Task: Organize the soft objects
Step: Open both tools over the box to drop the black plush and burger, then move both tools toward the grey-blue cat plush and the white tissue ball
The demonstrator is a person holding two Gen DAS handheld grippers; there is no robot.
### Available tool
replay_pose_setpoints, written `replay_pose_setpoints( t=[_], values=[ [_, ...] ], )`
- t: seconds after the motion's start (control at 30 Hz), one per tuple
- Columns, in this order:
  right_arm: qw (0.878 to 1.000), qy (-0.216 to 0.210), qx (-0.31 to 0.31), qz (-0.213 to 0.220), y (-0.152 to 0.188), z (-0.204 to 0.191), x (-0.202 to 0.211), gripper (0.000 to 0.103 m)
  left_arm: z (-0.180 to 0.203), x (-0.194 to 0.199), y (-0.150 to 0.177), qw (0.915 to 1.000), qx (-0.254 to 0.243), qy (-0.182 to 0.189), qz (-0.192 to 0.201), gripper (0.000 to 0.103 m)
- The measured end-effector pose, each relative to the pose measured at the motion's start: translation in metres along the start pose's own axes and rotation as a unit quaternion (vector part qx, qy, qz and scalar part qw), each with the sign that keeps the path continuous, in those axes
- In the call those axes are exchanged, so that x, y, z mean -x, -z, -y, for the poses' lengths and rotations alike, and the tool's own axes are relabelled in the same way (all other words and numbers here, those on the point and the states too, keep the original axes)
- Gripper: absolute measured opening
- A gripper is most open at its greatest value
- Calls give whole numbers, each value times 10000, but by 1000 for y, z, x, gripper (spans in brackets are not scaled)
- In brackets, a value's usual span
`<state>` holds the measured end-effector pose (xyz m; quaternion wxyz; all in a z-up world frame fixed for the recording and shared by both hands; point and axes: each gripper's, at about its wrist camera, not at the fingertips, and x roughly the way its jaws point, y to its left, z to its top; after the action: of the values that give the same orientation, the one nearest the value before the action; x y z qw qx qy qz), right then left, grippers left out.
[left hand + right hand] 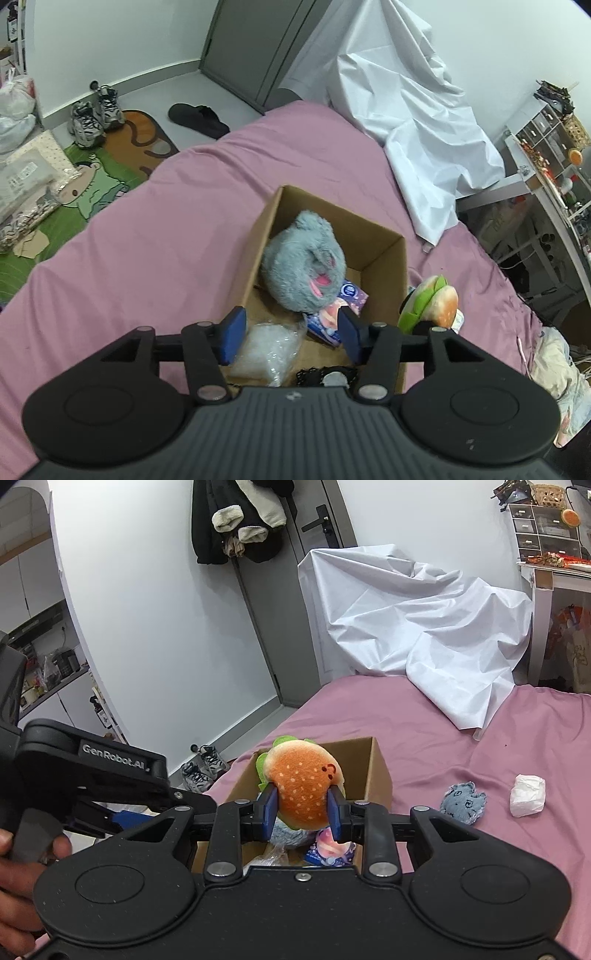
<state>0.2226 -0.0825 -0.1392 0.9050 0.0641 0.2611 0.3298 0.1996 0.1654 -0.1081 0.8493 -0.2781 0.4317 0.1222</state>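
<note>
An open cardboard box [384, 251] stands on the pink bed [147, 240]. Inside it lie a big grey plush [303, 266], a purple tissue pack [351, 295], a clear plastic bag [266, 347] and a black item [325, 374]. My left gripper [291, 317] hangs open above the box's near end, with nothing between its blue pads. My right gripper [303, 797] is shut on a burger plush [303, 779], held over the box's near right edge [380, 771]; the burger plush [432, 299] also shows in the left wrist view. A small grey plush [463, 801] and a white wad [528, 794] lie on the bed to the right.
A crumpled white sheet [436, 627] drapes over the bed's far end. Shoes [94, 114], a slipper [199, 118] and a mat lie on the floor at left. A cluttered desk [546, 177] stands at right. A hand [22, 867] holds the left gripper's handle.
</note>
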Motion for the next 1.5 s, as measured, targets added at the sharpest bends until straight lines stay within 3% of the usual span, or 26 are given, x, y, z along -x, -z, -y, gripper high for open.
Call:
replay_pose_setpoints(
  t=[0.17,0.27,0.37,0.47,0.7,0.77,0.9,1.1,1.5],
  values=[
    [9997,1,-188,151,9,3,5,31,7,13,-1,9987,-356,-326,161,67],
    [9998,-95,-73,184,15,0,5,33,9,19,-1,9976,-523,-392,223,70],
    [9997,-124,24,201,17,-4,5,52,7,24,0,9971,-511,-498,251,71],
    [9992,-288,-57,264,17,-1,10,54,5,28,1,9967,-463,-603,292,72],
    [9979,-142,-211,602,17,11,31,83,20,39,8,9945,-714,-672,378,75],
    [9975,-51,-181,680,17,16,36,87,26,41,11,9936,-821,-656,419,77],
    [9972,239,-298,643,16,31,36,89,41,40,16,9911,-1060,-648,469,78],
    [9947,503,-563,696,15,60,40,89,70,31,22,9888,-1358,-350,512,78],
    [9888,1069,-854,603,21,111,36,89,114,-5,23,9873,-1503,-163,489,78]
  ],
)
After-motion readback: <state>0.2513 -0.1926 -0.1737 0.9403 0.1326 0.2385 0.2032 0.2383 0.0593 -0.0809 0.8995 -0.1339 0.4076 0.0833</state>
